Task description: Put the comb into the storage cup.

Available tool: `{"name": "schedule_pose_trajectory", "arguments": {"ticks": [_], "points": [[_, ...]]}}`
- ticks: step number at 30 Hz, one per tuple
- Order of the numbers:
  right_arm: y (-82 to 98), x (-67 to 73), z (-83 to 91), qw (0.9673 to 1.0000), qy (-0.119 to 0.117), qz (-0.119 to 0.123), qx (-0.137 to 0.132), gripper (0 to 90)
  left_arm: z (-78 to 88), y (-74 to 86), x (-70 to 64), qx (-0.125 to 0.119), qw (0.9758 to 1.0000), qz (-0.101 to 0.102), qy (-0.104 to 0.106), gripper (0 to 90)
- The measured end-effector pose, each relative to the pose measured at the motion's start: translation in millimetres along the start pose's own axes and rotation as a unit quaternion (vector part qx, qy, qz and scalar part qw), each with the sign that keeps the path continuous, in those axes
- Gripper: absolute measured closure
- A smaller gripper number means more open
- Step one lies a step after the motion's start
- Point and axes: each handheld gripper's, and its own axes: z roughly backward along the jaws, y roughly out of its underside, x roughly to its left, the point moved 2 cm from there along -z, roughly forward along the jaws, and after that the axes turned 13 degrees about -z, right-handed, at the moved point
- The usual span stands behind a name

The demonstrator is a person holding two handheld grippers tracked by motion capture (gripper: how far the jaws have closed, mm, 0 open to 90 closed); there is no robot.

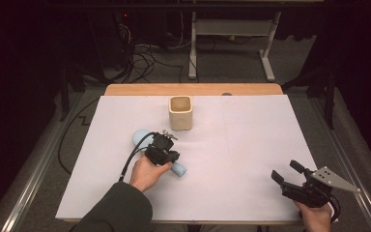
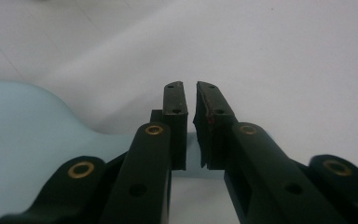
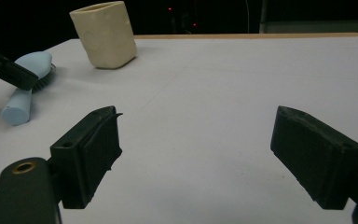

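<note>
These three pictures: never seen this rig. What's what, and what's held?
No robot: a person holds a two-jaw hand-held gripper in each hand. One picture looks down on the white table from above; the other two come from cameras riding on each gripper. On the table lie a pale blue brush and a cream cup. The left hand-held gripper is closed on the brush's handle. The right hand-held gripper is open and holds nothing.

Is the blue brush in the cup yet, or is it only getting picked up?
Only getting picked up. The left gripper has shut on the blue brush's handle, and the brush lies on the white table. The cream cup looks empty. The right gripper waits open. Lifting comes next, perhaps into the cup.
</note>
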Motion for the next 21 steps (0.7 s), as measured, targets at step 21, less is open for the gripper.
{"name": "schedule_pose_trajectory", "arguments": {"ticks": [21], "points": [[0.2,-0.3,-0.4,1.0,0.001,0.0,0.003,16.3,-3.3,0.5,-2.0,0.017,0.9998,-0.001,0.006,83.4]]}}
